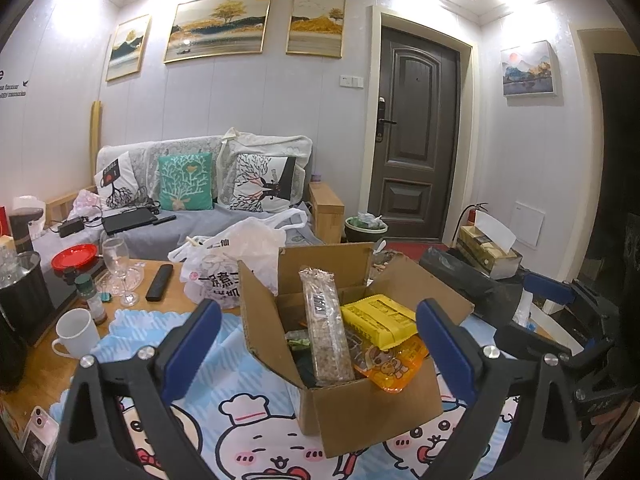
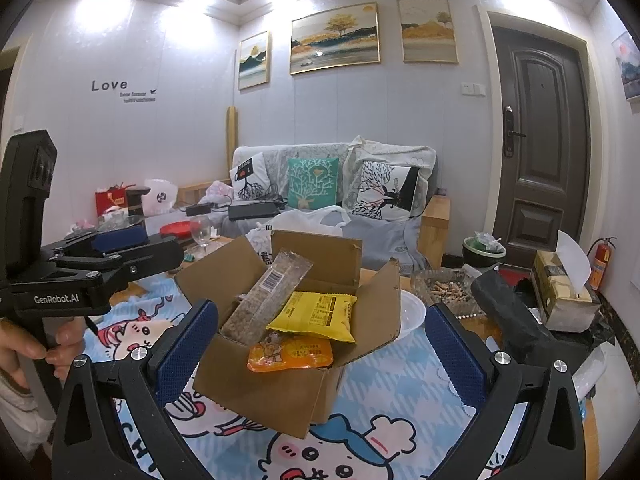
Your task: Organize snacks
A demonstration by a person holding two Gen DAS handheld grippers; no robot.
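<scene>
An open cardboard box (image 1: 372,408) (image 2: 260,384) stands on a blue cartoon tablecloth (image 1: 224,360) (image 2: 380,392). It holds a long clear packet of brown snack bars (image 1: 326,332) (image 2: 268,300), a yellow packet (image 1: 380,320) (image 2: 316,314) and an orange packet (image 1: 394,366) (image 2: 290,354). My left gripper (image 1: 318,344) is open and empty, its blue pads either side of the box. My right gripper (image 2: 318,344) is open and empty, also framing the box. The left gripper shows in the right wrist view (image 2: 120,240), and the right one at the left wrist view's right edge (image 1: 560,292).
On the left stand a white mug (image 1: 76,332), spice jar (image 1: 90,296), wine glass (image 1: 118,268), remote (image 1: 159,282) and red plate (image 1: 75,256). A white plastic bag (image 1: 228,264) lies behind the box. A tissue box (image 2: 560,292), ashtray (image 2: 448,290) and clear bowl (image 2: 410,312) sit right.
</scene>
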